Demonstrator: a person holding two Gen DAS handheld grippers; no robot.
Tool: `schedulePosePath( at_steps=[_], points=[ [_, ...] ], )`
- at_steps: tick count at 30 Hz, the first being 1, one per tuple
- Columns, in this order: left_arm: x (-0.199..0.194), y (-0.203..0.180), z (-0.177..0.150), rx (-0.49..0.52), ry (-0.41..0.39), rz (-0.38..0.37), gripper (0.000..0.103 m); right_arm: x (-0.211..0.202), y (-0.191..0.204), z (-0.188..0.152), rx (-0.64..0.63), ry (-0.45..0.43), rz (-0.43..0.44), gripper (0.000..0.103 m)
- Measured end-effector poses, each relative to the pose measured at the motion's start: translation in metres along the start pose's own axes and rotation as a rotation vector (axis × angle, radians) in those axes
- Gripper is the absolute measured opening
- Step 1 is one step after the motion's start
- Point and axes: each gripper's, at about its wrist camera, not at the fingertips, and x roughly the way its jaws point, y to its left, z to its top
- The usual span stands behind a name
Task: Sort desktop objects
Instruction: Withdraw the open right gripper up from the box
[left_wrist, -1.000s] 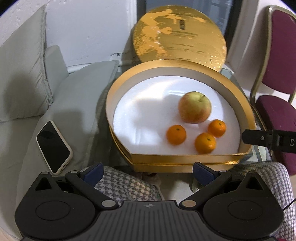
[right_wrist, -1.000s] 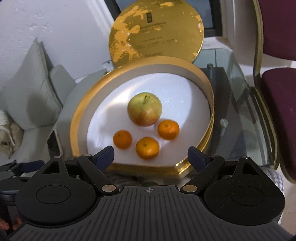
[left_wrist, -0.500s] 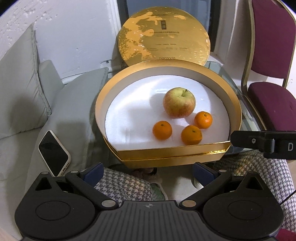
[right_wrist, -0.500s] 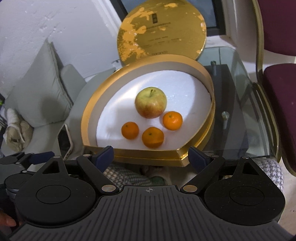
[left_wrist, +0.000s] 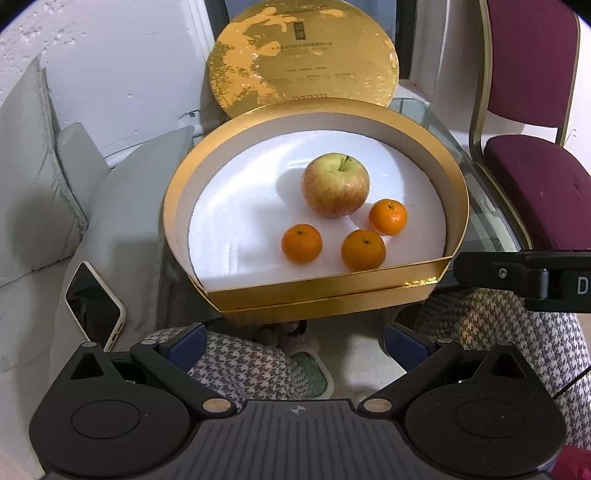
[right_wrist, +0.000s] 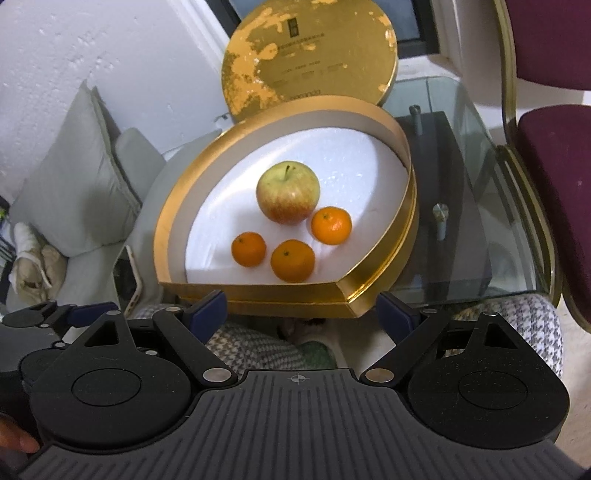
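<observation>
A home living room. Grey cushions (left_wrist: 33, 173) rest against a rough white wall (left_wrist: 110, 55) beside a glass surface (right_wrist: 476, 206), with a maroon padded chair (left_wrist: 535, 162) and a phone (left_wrist: 92, 302) nearby.

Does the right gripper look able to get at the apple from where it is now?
Probably yes. The right gripper is open and empty, the box has no lid on it, and the apple stands clear on top, though three tangerines lie nearer.
</observation>
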Motion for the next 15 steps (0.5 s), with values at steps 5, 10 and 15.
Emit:
schedulePosePath(
  at_steps=[5,10,15],
  points=[
    [0.005,0.0,0.0,-0.005,0.016,0.002,0.102,0.002,-0.002,0.0,0.004,0.0,-0.002,0.091],
    [0.006,0.0,0.002,-0.005,0.017,0.003,0.102,0.002,-0.007,0.002,0.01,0.0,-0.009,0.091],
    [0.008,0.0,0.004,0.0,0.018,-0.004,0.102,0.002,-0.012,0.004,0.017,-0.002,-0.007,0.091]
  ],
)
